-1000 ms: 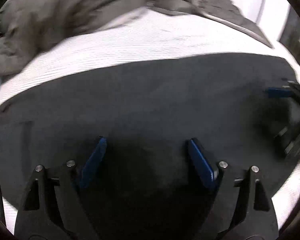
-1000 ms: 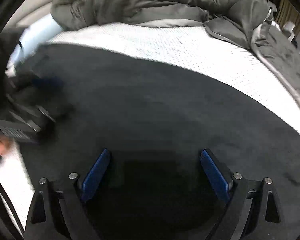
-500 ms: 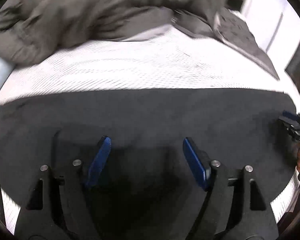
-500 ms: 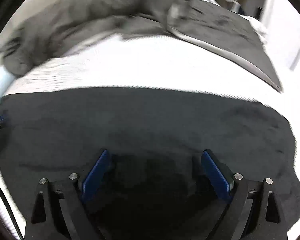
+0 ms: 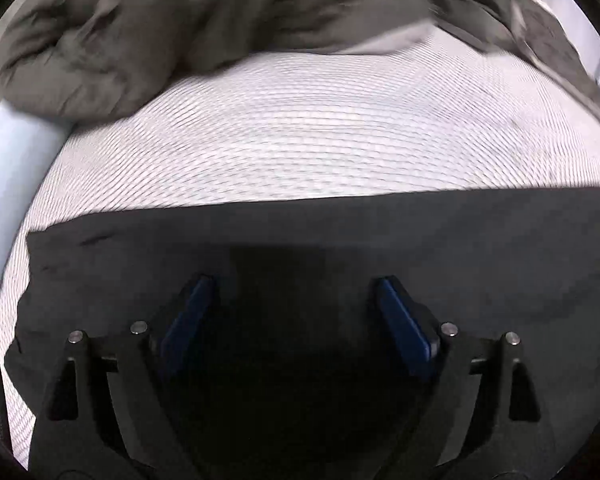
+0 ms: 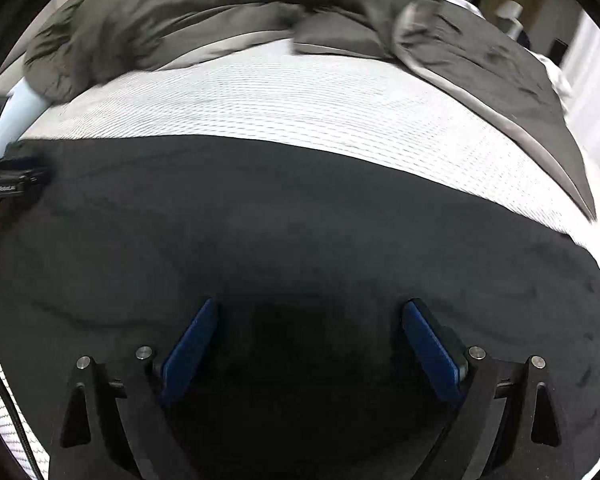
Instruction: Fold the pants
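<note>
Hovering over black pants (image 5: 340, 248): left gripper (image 5: 296, 308) jaws opening, right gripper (image 6: 312, 332) wide, both empty; long axis runs crosswise; left nearer end.

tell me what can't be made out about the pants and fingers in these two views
- Black pants: the near part is cut off by the bottom edge and hidden behind the left gripper, its jaws opening, in the left wrist view.
- Pants, right wrist view: shadow between the right gripper fingers hides whether they touch the cloth.
- Grey duvet: motion-blurred.
- Left gripper, right wrist view: cut off by the left edge.
</note>
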The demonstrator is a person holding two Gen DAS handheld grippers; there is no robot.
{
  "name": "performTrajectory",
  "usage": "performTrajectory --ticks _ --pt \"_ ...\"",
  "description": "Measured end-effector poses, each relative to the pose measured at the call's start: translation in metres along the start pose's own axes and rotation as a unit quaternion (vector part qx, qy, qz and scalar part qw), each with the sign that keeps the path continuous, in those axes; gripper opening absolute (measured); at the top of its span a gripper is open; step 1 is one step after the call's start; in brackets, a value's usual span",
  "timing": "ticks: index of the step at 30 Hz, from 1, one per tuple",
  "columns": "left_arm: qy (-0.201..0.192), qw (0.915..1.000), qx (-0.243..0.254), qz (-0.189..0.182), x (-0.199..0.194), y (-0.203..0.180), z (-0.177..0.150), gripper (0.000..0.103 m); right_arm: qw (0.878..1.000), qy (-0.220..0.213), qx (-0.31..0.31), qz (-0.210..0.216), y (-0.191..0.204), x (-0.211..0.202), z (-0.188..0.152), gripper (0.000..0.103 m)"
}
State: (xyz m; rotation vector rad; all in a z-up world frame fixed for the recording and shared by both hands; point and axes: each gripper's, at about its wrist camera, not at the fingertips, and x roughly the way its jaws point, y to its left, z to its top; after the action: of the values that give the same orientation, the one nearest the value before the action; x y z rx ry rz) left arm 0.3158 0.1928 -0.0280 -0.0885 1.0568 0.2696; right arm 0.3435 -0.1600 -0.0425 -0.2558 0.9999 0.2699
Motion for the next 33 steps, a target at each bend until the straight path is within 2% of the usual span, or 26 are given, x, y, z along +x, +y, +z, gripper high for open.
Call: performTrajectory --ticks 1,3,5,6,7,8,9,10,13,15,16,18,21,23,25,26,27,29,31,32,33 --pt "-0.002 0.9999 -0.010 -0.009 -0.006 0.010 0.001 0.072 1.000 -0.001 0.003 0.000 -0.003 -0.001 -0.002 0.094" --pt "-0.034 0.9986 -0.012 -0.040 -0.032 0.026 0.003 0.072 1.000 -0.003 0.005 0.001 -0.004 -0.003 -0.002 0.094" --pt "-0.069 0.9969 -0.002 -0.038 -0.047 0.038 0.007 0.072 1.000 -0.006 0.000 -0.003 -0.003 -0.002 0.003 0.094" --pt "-0.065 0.9973 -0.002 -0.032 -0.045 0.046 0.010 0.069 1.000 -0.008 -0.005 -0.004 -0.001 -0.003 0.003 0.094" --pt "-0.051 0.9980 -0.005 -0.036 -0.036 0.056 0.014 0.049 1.000 -0.009 -0.008 -0.002 0.001 -0.005 0.001 0.094" --pt "-0.025 0.9986 -0.008 -0.047 -0.022 0.064 0.015 0.036 1.000 -0.009 -0.012 0.001 0.004 -0.006 0.000 0.094" --pt "-0.007 0.9987 -0.012 -0.048 -0.012 0.070 0.015 0.017 1.000 -0.010 -0.014 0.000 0.004 -0.008 -0.002 0.094" --pt "0.007 0.9989 -0.017 -0.043 -0.002 0.078 0.009 0.012 1.000 -0.010 -0.018 -0.001 0.005 -0.006 -0.002 0.094" --pt "-0.010 0.9987 -0.036 -0.034 0.006 0.114 -0.003 0.010 1.000 -0.009 -0.024 -0.004 0.003 -0.007 -0.007 0.094" --pt "-0.018 0.9981 -0.059 0.004 0.003 0.147 -0.009 0.010 1.000 -0.008 -0.027 -0.013 -0.002 -0.007 -0.011 0.094" --pt "-0.018 0.9974 -0.068 0.016 0.002 0.159 -0.011 0.000 1.000 -0.008 -0.026 -0.015 -0.005 -0.007 -0.012 0.094" --pt "-0.011 0.9960 -0.088 -0.003 -0.004 0.179 -0.018 0.001 1.000 -0.006 -0.022 -0.012 -0.011 -0.006 -0.016 0.094" --pt "-0.034 0.9975 -0.061 -0.012 -0.033 0.164 -0.030 0.002 1.000 -0.011 -0.015 -0.007 -0.014 -0.010 -0.017 0.094" --pt "-0.054 0.9968 -0.025 -0.055 -0.049 0.140 -0.041 0.006 1.000 -0.016 -0.018 -0.006 -0.010 -0.016 -0.018 0.094" --pt "-0.043 0.9974 -0.004 -0.058 -0.042 0.129 -0.048 0.010 0.999 -0.027 -0.028 0.001 -0.001 -0.026 -0.019 0.094" --pt "-0.023 0.9988 0.003 -0.044 -0.029 0.127 -0.051 0.010 0.999 -0.032 -0.032 0.007 0.003 -0.030 -0.020 0.094" --pt "-0.014 0.9992 -0.005 -0.038 -0.020 0.133 -0.054 0.010 0.998 -0.038 -0.039 0.019 0.009 -0.035 -0.021 0.094" --pt "-0.024 0.9967 -0.047 -0.062 -0.018 0.155 -0.061 0.010 0.997 -0.044 -0.064 0.030 0.020 -0.041 -0.026 0.094" --pt "-0.026 0.9961 -0.073 -0.042 -0.020 0.173 -0.068 0.010 0.996 -0.036 -0.082 0.005 0.022 -0.039 -0.032 0.094" --pt "-0.026 0.9959 -0.083 -0.024 -0.024 0.185 -0.073 0.010 0.995 -0.027 -0.090 -0.020 0.019 -0.035 -0.038 0.094" --pt "-0.024 0.9953 -0.090 -0.026 -0.030 0.187 -0.078 0.009 0.994 -0.019 -0.092 -0.051 0.009 -0.029 -0.045 0.094"
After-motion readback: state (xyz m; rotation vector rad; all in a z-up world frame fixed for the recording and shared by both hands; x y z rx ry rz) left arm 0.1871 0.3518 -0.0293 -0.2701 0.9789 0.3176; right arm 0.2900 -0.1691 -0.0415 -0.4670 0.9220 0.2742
